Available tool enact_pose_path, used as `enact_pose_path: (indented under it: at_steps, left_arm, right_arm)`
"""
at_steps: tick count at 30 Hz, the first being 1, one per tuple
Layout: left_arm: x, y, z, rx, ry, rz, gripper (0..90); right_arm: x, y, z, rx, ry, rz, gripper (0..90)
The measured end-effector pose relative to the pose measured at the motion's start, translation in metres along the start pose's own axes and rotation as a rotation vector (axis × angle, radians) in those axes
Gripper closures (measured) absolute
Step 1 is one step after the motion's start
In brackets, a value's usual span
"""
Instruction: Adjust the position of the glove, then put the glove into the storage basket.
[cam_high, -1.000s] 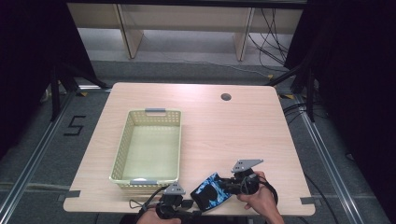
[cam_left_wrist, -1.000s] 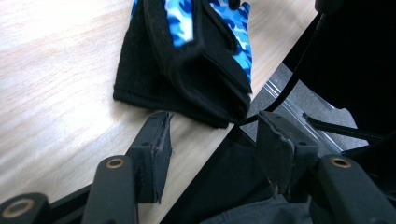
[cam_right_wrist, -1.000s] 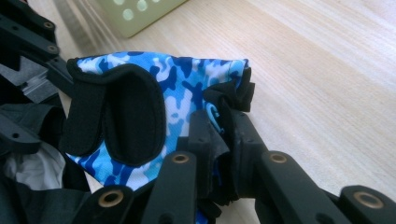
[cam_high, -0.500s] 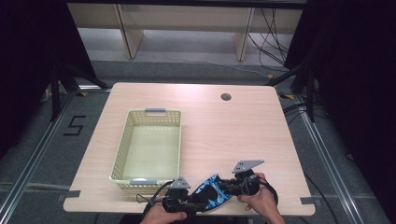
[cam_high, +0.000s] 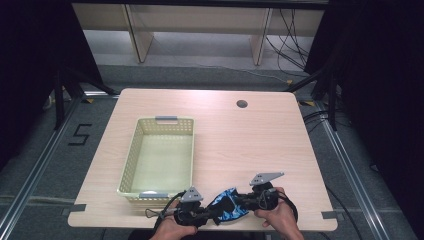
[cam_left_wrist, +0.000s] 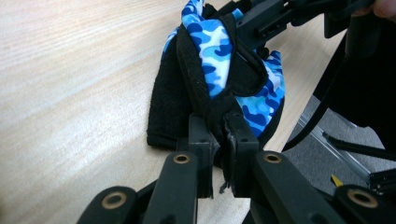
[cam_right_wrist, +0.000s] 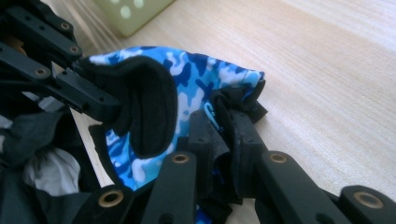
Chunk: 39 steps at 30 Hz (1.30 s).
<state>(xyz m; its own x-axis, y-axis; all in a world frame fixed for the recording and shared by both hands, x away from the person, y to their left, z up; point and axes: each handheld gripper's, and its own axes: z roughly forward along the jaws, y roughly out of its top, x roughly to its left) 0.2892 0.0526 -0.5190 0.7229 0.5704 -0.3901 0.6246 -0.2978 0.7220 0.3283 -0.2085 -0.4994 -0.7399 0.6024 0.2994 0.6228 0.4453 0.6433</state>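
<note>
High view: left hand-held gripper (cam_high: 212, 216) and right hand-held gripper (cam_high: 241, 202) both clamping blue camo cloth (cam_high: 228, 209) at counter's (cam_high: 260, 140) 6 o'clock edge; basket (cam_high: 131, 160) sitting at 9 o'clock.

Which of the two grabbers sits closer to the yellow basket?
The left gripper, by the pale yellow plastic basket. The right gripper sits farther away, past the blue camouflage fabric pouch both pinch.

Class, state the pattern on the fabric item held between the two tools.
Blue, white and black camouflage fabric item with black trim; clearest in the left gripper view.
</note>
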Motion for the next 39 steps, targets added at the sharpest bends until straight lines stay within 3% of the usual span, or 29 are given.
enact_pose_path:
  at_steps: [3, 5, 7, 9, 11, 12, 15, 17, 20, 21, 22, 24, 25, 29, 30, 31, 34, 37, 38, 39]
  left_arm:
    - [-0.001, 0.002, -0.001, -0.019, 0.022, -0.001, 83.1]
    - [0.0, 0.004, -0.003, -0.022, 0.002, -0.004, 83.1]
    - [0.0, 0.007, -0.007, -0.025, 0.0, 0.017, 83.2]
    - [-0.002, 0.009, -0.01, -0.035, -0.002, 0.026, 83.2]
    - [-0.003, 0.011, -0.013, -0.045, -0.006, 0.022, 83.2]
    - [-0.002, 0.013, -0.014, -0.044, -0.018, 0.023, 83.1]
    - [-0.003, 0.013, -0.018, -0.059, -0.016, 0.028, 83.2]
    - [-0.003, 0.014, -0.021, -0.046, -0.028, 0.039, 83.1]
    - [-0.004, 0.014, -0.025, -0.053, -0.034, 0.048, 83.1]
    - [-0.004, 0.014, -0.026, -0.058, -0.036, 0.047, 83.1]
    - [-0.004, 0.014, -0.028, -0.055, -0.039, 0.039, 83.1]
    - [-0.005, 0.014, -0.032, -0.051, -0.044, 0.048, 83.0]
    - [-0.006, 0.015, -0.034, -0.055, -0.046, 0.053, 83.0]
    - [-0.008, 0.021, -0.045, -0.063, -0.059, 0.055, 83.0]
    - [-0.009, 0.022, -0.048, -0.075, -0.059, 0.046, 83.0]
    - [-0.01, 0.024, -0.051, -0.073, -0.067, 0.047, 83.0]
    - [-0.01, 0.029, -0.059, -0.088, -0.061, 0.07, 83.0]
    - [-0.01, 0.032, -0.066, -0.088, -0.053, 0.052, 83.0]
    - [-0.009, 0.034, -0.068, -0.102, -0.052, 0.045, 83.0]
    - [-0.007, 0.036, -0.072, -0.09, -0.056, 0.064, 83.0]
  right_arm:
    - [0.002, 0.0, -0.003, -0.023, 0.009, 0.032, 81.6]
    - [0.001, 0.0, -0.006, -0.043, 0.01, 0.023, 81.6]
    - [0.003, 0.0, -0.01, -0.056, 0.028, 0.065, 81.6]
    - [0.003, 0.0, -0.012, -0.091, 0.035, 0.038, 81.6]
    - [0.006, 0.0, -0.017, -0.098, 0.015, 0.047, 81.6]
    - [0.007, 0.0, -0.017, -0.121, 0.038, 0.053, 81.6]
    - [0.012, -0.001, -0.021, -0.128, 0.035, 0.062, 81.6]
    - [0.019, -0.002, -0.023, -0.131, 0.032, 0.095, 81.6]
    - [0.019, -0.004, -0.024, -0.165, 0.025, 0.048, 81.6]
    - [0.024, -0.004, -0.027, -0.147, 0.029, 0.086, 81.6]
    - [0.024, -0.005, -0.026, -0.18, 0.035, 0.051, 81.6]
    - [0.03, -0.005, -0.029, -0.173, 0.035, 0.082, 81.6]
    - [0.029, -0.005, -0.03, -0.189, 0.029, 0.042, 81.6]
    - [0.038, 0.0, -0.035, -0.215, 0.038, 0.046, 81.6]
    - [0.042, 0.001, -0.038, -0.22, 0.043, 0.073, 81.6]
    - [0.04, 0.003, -0.039, -0.236, 0.021, 0.02, 81.6]
    - [0.048, 0.007, -0.044, -0.25, 0.033, 0.029, 81.6]
    - [0.054, 0.013, -0.046, -0.257, 0.036, 0.033, 81.6]
    - [0.056, 0.016, -0.047, -0.248, 0.028, 0.03, 81.6]
    - [0.056, 0.019, -0.047, -0.259, 0.023, 0.005, 81.6]
